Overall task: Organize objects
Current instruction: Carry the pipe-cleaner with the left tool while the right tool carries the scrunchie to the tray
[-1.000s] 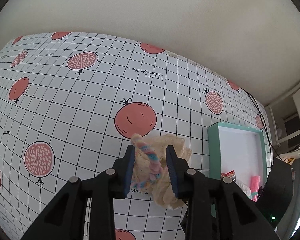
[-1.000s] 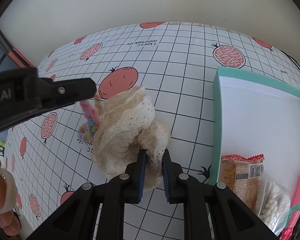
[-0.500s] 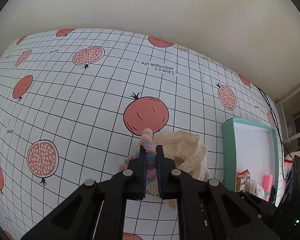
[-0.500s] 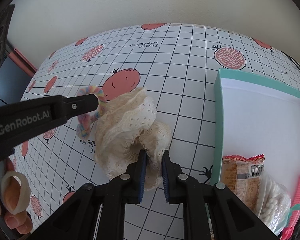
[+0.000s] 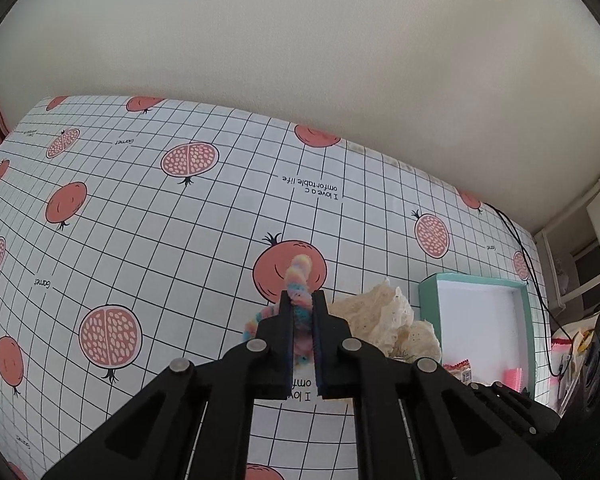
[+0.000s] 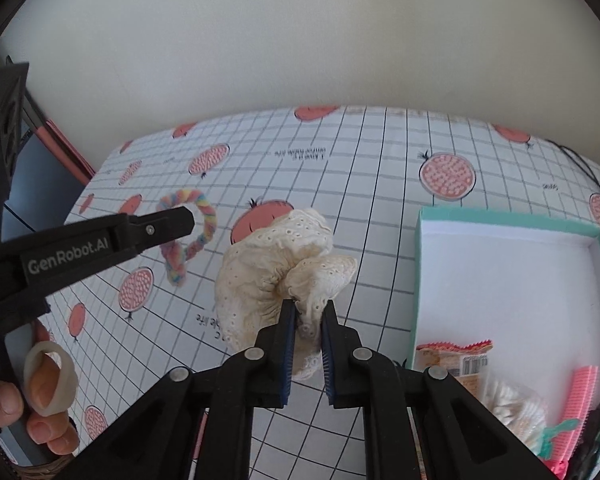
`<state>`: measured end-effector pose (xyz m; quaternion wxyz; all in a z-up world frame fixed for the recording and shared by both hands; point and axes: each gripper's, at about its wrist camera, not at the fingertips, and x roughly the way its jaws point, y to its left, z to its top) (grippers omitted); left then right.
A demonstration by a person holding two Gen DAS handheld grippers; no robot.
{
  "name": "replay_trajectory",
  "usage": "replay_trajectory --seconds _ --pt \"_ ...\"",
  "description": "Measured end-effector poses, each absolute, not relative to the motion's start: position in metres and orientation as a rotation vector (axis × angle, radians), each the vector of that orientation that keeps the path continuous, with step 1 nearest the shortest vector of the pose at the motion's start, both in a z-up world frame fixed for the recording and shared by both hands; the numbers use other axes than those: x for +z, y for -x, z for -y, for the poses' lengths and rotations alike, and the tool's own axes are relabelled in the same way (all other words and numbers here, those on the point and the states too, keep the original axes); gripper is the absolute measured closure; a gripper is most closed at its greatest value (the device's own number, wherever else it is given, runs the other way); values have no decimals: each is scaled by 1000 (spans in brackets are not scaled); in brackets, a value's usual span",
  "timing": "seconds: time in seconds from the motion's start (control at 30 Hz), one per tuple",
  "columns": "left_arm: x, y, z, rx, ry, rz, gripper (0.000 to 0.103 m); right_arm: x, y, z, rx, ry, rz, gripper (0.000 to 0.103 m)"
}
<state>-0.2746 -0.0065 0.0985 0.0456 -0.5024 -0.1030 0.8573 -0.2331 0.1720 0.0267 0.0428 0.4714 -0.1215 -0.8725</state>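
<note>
Cream eyelet-lace fabric scrunchie (image 6: 278, 268) is pinched in your right gripper (image 6: 307, 320): the blue-padded jaws are drawn narrow on one fold, and the rest of the ruffle bulges up and to the left of the fingertips, apparently clear of the pomegranate-print grid tablecloth (image 6: 380, 184). Your left gripper (image 5: 303, 312) is clamped just as narrowly on the pastel rainbow twisted hair tie (image 5: 298, 280), whose loop hangs free beyond the jaws in the right wrist view.

What the next move turns on is where the mint-green open box with a white floor (image 6: 420, 264) lies. It sits to the right of both tools, its long sides running away from you and its near-left wall just beside the right gripper's reach. So the right hand is the nearer one; the left has to cross over the place where the scrunchie now hangs. I'd send the scrunchie in first, then the hair tie.

The far part of the box floor is bare (a snack packet (image 6: 454, 356), a bag of white pellets (image 6: 512, 408) and a pink comb (image 6: 580, 396) crowd the near end), so aim there.
</note>
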Motion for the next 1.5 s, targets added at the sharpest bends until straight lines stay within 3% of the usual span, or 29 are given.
replay_trajectory --seconds 0.4,0.67,1.1,1.5 --pt "142 257 -2 2679 1358 317 95 84 209 -210 -2834 -1260 406 90" --pt "151 252 -45 2626 1289 277 95 78 186 -261 -2928 -1306 476 90" --pt "117 250 -144 2372 1349 192 95 58 163 -320 -2925 -1585 499 90" --pt "65 238 -177 2254 1490 146 95 24 145 -329 -2863 -1774 515 90"
